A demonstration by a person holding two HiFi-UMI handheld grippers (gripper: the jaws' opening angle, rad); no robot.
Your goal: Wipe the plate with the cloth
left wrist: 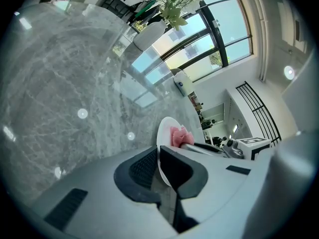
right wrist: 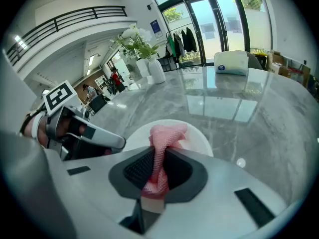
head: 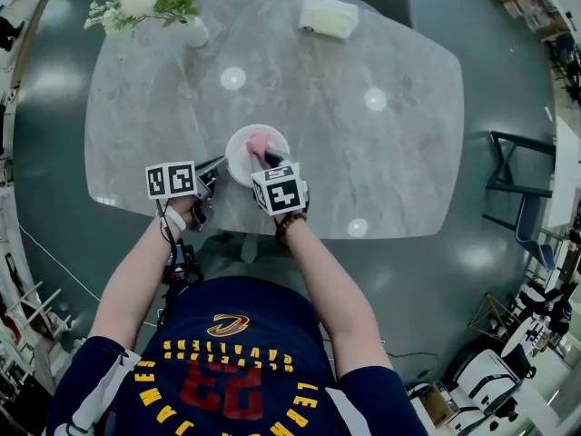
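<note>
My right hand-held gripper [right wrist: 157,167] is clamped on the pink mesh cloth [right wrist: 167,133]. The cloth runs as a twisted rope straight out between the jaws, and its bunched free end lies over the white plate [right wrist: 199,141]. The plate sits on the marble tabletop [head: 381,162], close to the edge nearest me. It is directly ahead of and below the right jaws, so that hand is the one placed to wipe. My left hand-held gripper [left wrist: 158,164] is closed on the plate's near-left rim, which stands thin and edge-on between its pads and pins the plate. The cloth seems to touch the plate towards the middle, though I can't be sure how firmly it presses. As I judge it, the stroke should sweep across the plate, away from the held rim.
</note>
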